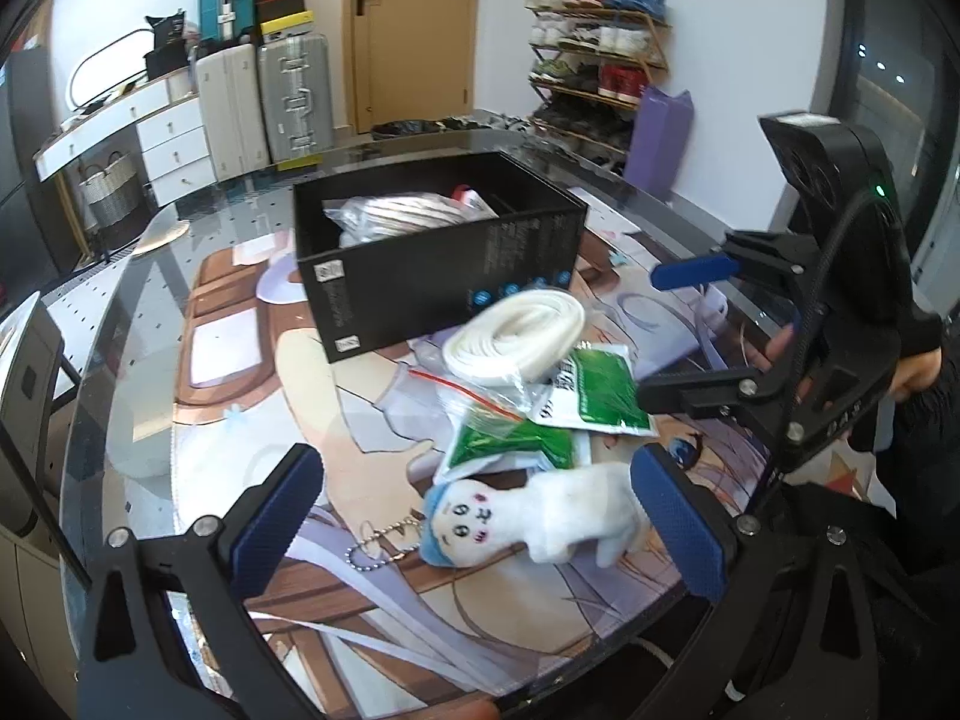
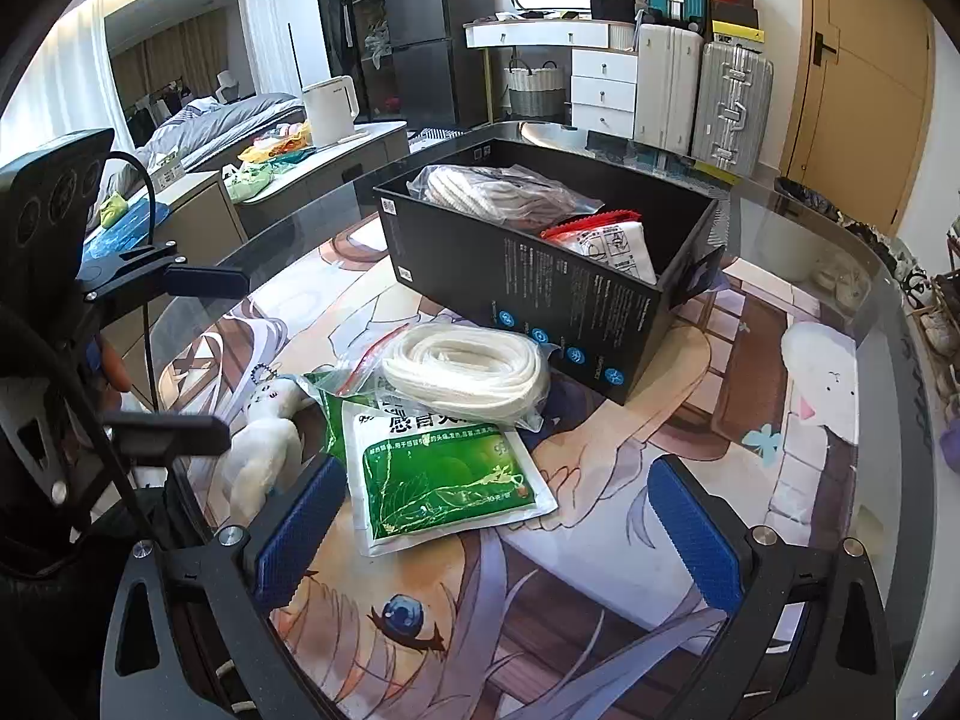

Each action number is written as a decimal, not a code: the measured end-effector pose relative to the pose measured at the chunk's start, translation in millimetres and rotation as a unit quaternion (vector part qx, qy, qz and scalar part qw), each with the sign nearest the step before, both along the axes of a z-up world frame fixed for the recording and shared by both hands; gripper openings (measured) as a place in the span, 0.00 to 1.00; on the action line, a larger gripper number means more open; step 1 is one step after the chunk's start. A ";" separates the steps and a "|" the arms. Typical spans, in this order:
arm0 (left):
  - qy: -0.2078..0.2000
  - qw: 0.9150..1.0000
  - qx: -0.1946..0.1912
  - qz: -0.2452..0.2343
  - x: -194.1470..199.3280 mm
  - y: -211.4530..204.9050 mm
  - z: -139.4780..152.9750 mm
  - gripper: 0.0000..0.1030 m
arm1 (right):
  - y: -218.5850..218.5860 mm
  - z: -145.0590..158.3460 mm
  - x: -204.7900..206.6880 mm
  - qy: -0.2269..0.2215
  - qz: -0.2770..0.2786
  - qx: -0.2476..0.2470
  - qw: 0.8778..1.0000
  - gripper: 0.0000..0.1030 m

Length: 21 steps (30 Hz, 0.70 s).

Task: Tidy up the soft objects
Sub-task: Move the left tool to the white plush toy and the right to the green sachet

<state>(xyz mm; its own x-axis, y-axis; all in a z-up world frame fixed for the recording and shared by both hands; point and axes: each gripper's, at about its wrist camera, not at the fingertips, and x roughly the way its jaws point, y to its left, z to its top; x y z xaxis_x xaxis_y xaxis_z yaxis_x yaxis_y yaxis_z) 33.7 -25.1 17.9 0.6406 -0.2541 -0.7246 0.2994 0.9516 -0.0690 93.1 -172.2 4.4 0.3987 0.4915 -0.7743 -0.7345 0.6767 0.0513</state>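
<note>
A black box (image 1: 444, 276) (image 2: 540, 294) stands on the table and holds a bagged rope coil (image 2: 498, 192) and a red-and-white packet (image 2: 606, 240). In front of it lie a bagged white rope coil (image 1: 516, 333) (image 2: 465, 369), green medicine pouches (image 1: 600, 390) (image 2: 444, 480) and a white plush keychain (image 1: 534, 519) (image 2: 264, 450). My left gripper (image 1: 474, 522) is open, and the plush lies between its fingers near the right one. My right gripper (image 2: 510, 531) is open above the front green pouch. Each gripper shows in the other's view, the right (image 1: 690, 330) and the left (image 2: 192, 354).
The round glass table (image 2: 864, 276) has an anime-print mat (image 1: 252, 420). Suitcases (image 1: 294, 90), a white drawer unit (image 1: 162, 138), a shoe rack (image 1: 600, 60) and a door (image 1: 414, 30) stand behind. A bed (image 2: 228, 120) and a kettle (image 2: 327, 111) lie to the far left.
</note>
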 end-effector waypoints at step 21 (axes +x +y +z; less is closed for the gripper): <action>0.050 0.997 -0.029 -0.053 -1.2 -10.8 -15.9 1.00 | 12.7 -28.0 8.7 0.035 0.009 -0.003 0.999 0.99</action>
<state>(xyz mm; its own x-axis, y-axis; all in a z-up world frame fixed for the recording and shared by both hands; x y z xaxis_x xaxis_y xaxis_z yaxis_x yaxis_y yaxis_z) 32.6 -35.9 2.0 0.5334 -0.3600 -0.7654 0.3869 0.9085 -0.1577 101.8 -159.5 -23.6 0.3353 0.4931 -0.8028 -0.7415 0.6637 0.0980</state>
